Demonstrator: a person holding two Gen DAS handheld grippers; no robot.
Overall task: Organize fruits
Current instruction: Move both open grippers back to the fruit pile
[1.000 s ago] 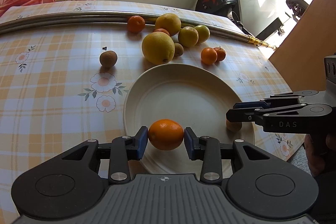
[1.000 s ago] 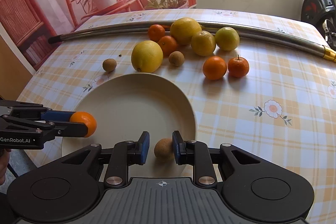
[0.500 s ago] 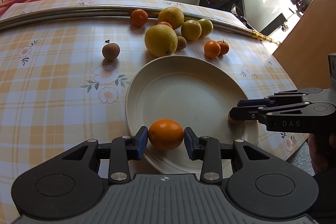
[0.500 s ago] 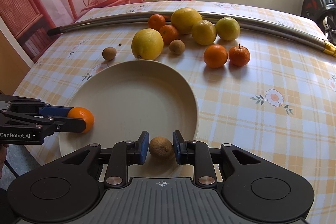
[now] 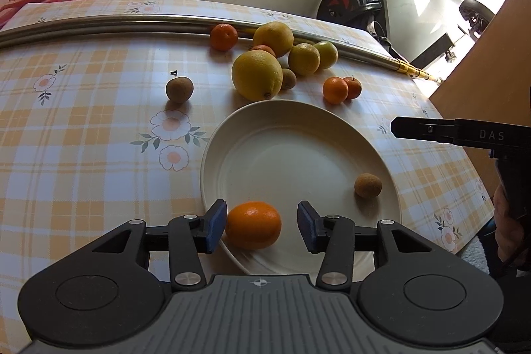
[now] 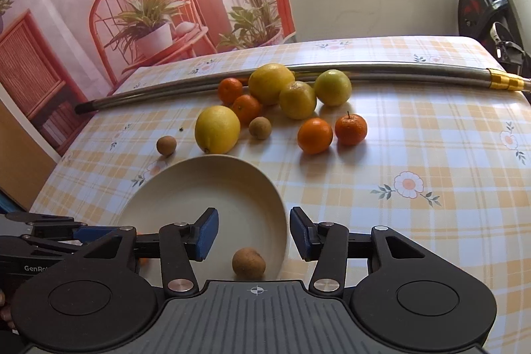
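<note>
Your left claw (image 5: 262, 223) is opening over the near rim of the cream plate (image 5: 332, 125), and the mandarin (image 5: 253, 224) sits on the plate between the blue pads, brushing the left pad with a clear gap on the right, so nothing is gripped. Your right claw (image 6: 254, 231) is opening too, its pads standing apart above the small brown fruit (image 6: 248, 261), which rests loose on the plate's near right edge, touching neither pad. From the left wrist view that same brown fruit lies at the right side of the plate, well apart from the mandarin, with your right claw's black fingers hanging above and to the right of it. Beyond the plate, the rest waits on the checked bench (image 6: 431, 221): a big yellow lemon (image 6: 217, 129) just past the far rim, another small brown fruit (image 6: 165, 145) to its left, a third one (image 6: 260, 127) to its right, two mandarins (image 6: 332, 131) side by side further right, and a cluster of yellow and orange citrus (image 6: 285, 92) against the long metal pole (image 6: 398, 68) at the far side.
</note>
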